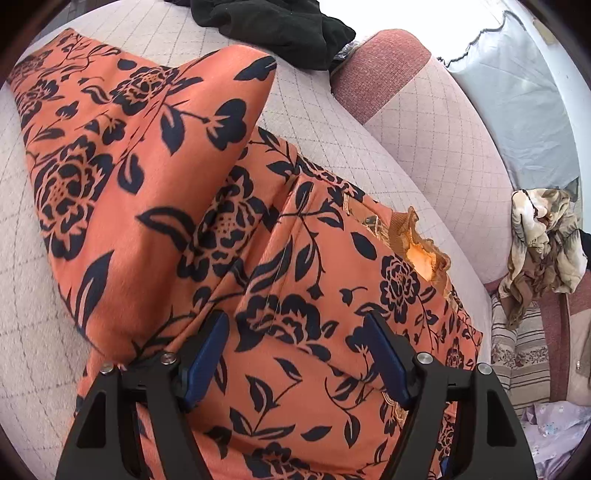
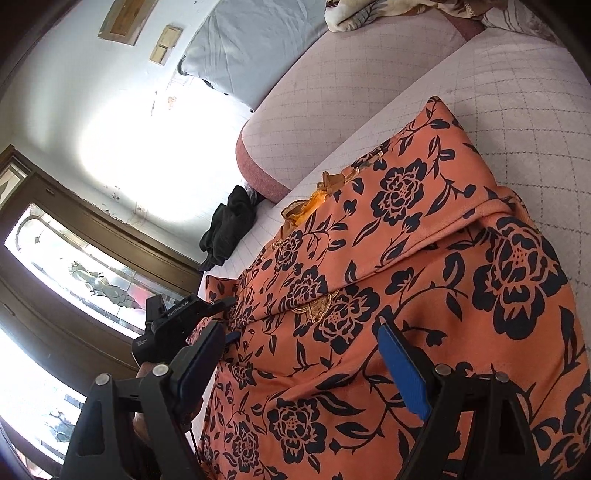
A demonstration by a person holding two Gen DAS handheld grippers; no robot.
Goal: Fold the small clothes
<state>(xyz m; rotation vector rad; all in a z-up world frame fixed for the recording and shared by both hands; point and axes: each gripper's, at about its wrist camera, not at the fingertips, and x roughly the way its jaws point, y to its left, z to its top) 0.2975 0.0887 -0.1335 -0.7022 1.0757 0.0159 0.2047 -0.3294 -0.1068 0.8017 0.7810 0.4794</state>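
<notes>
- While orange floral garment [image 1: 303, 295] lies partly folded on sofa [image 1: 369, 155], one flap doubled over at centre frame; further folds seem left.
- Left gripper [image 1: 295, 354], right gripper [image 2: 306, 369]: jaws released, grasping nothing.

A black garment [image 1: 280, 26] and a beige floral cloth [image 1: 543, 240] lie on the quilted sofa [image 1: 424, 122].

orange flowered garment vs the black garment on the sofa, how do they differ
The orange garment is bright, printed with dark flowers; the black garment is plain. The orange one lies spread out and partly folded right under both open grippers, the left and the right; the black one sits bunched in a heap at the far end of the seat, away from both. Both rest on the quilted sofa.
</notes>
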